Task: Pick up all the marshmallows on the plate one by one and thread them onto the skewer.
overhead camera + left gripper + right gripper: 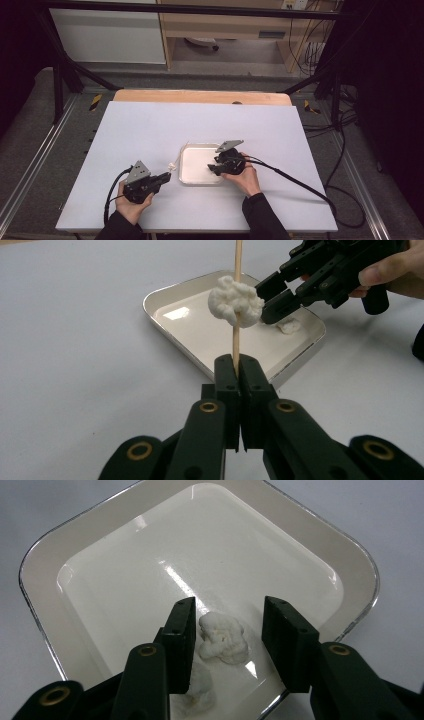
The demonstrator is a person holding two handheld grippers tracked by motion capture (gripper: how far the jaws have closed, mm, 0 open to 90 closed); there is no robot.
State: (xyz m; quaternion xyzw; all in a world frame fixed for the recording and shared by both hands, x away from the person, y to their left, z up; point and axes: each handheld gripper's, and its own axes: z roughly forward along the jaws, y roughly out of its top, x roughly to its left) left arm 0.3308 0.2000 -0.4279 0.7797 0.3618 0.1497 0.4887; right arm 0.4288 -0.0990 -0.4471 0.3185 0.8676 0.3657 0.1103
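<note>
Over the tray's [50, 570] near rim, the right hand-held gripper [227, 645] straddles a white lump [222, 639], released; the left hand-held gripper [239, 367] clamps a skewer [237, 300].

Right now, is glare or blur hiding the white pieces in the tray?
Right gripper view: glare streaks on the tray floor, but the white lump between the open jaws reads clearly. Left gripper view: one small highlight; the lump on the skewer is sharp. High view: dim surroundings, pieces too small to tell.

White table [150, 130], grey floor [240, 52], wooden shelf unit [225, 25]
</note>
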